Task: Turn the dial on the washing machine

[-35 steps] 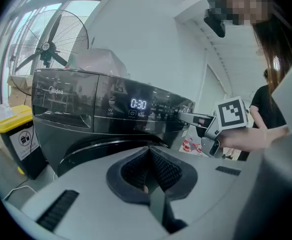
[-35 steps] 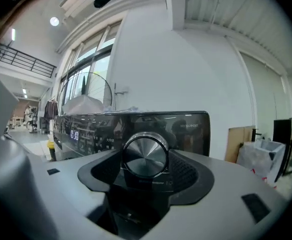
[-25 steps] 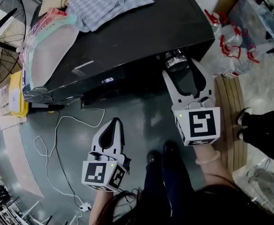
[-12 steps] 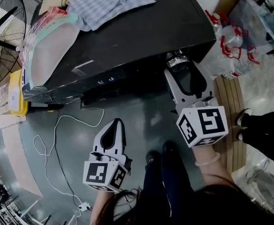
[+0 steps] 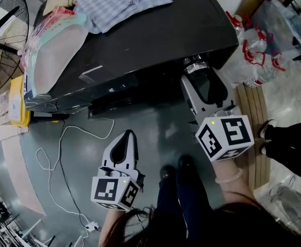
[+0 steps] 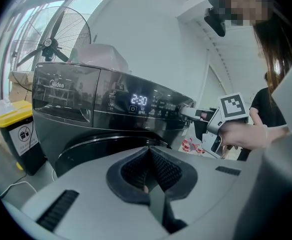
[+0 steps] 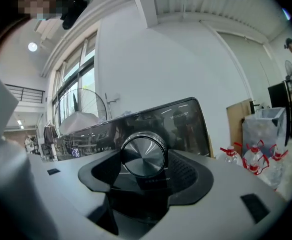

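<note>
The black, glossy front-loading washing machine (image 5: 155,40) stands on a grey floor (image 5: 155,133). Its round, brushed-metal dial (image 5: 193,64) projects from the front control panel, at the right end of that panel as the head view shows it.

Right gripper (image 5: 197,75): directed at the control panel, nearly level. Its fingers stand wide apart and enclose the dial, one on each side. In the right gripper view the dial face fills the space between the dark ribbed pads (image 7: 183,171), and the pads bear on its rim. The marker cube of this unit is tilted to one side.

Left gripper (image 5: 128,135): held low in front of the machine, well apart from the panel and from the right gripper. In the left gripper view its fingers (image 6: 158,166) meet along their inner edges, with nothing between them.

Control panel: a lit digital display (image 6: 139,100) reads 2:30, to the left of the dial.

On top of the machine:
- a crumpled blue-and-white checked cloth (image 5: 122,1), toward the rear;
- a translucent plastic bag with pink and teal trim (image 5: 55,50), at the left end.

Surroundings:
- a large black pedestal fan (image 5: 3,19), at the far left;
- a yellow-lidded bin (image 5: 17,102), beside the left end of the machine;
- a white cable (image 5: 63,153), looped on the floor;
- clear water bottles with red handles (image 5: 253,50), grouped to the right of the machine.
</note>
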Action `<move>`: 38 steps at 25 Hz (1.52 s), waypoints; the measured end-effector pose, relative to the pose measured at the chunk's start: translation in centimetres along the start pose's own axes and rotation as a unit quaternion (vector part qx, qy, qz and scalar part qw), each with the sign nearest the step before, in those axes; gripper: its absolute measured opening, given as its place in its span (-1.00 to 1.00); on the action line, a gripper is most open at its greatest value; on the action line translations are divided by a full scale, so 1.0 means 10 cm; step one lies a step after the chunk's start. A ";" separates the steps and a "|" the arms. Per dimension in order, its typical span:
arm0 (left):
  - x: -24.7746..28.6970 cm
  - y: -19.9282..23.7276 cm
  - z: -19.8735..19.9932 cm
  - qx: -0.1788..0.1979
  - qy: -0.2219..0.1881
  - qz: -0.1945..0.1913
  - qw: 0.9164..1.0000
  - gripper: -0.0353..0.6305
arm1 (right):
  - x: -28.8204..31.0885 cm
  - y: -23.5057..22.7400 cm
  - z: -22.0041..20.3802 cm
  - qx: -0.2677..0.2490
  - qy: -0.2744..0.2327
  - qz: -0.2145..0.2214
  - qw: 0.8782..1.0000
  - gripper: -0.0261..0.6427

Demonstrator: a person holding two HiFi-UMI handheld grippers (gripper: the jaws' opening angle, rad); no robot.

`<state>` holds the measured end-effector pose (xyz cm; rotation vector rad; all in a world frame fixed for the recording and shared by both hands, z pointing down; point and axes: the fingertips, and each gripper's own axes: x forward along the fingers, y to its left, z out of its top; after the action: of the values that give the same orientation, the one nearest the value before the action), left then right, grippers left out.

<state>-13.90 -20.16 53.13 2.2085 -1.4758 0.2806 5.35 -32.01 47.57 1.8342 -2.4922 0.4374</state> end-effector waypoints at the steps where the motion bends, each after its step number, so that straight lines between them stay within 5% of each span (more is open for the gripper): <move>1: 0.00 0.00 0.00 0.000 0.000 0.000 1.000 -0.84 | 0.00 0.01 0.00 -0.018 0.003 0.000 1.000 -0.01; 7: 0.00 -0.02 -0.03 -0.002 0.003 -0.001 1.000 -0.84 | -0.03 0.07 0.03 -0.166 0.016 0.000 0.986 0.09; 10: 0.01 -0.03 -0.03 -0.002 0.002 -0.002 1.000 -0.84 | -0.01 0.10 0.08 -0.196 0.011 -0.001 0.981 -0.02; 20: -0.01 -0.03 -0.03 -0.002 0.002 -0.002 1.000 -0.84 | -0.04 0.03 0.03 -0.094 0.001 0.006 0.996 -0.04; 28: 0.00 -0.03 -0.02 -0.003 0.000 -0.001 1.000 -0.84 | -0.04 -0.02 0.03 0.036 -0.012 0.009 0.999 -0.04; 32: 0.01 -0.03 -0.02 -0.003 -0.001 -0.003 1.000 -0.84 | -0.03 -0.01 0.03 0.015 -0.010 0.015 1.000 -0.04; 38: -0.02 -0.03 -0.03 -0.001 0.001 -0.001 1.000 -0.84 | -0.05 0.08 0.00 -0.111 0.008 0.015 0.994 0.08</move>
<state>-13.64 -19.77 53.28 2.2069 -1.4708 0.2807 4.74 -31.37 47.27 1.7042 -2.4462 0.1672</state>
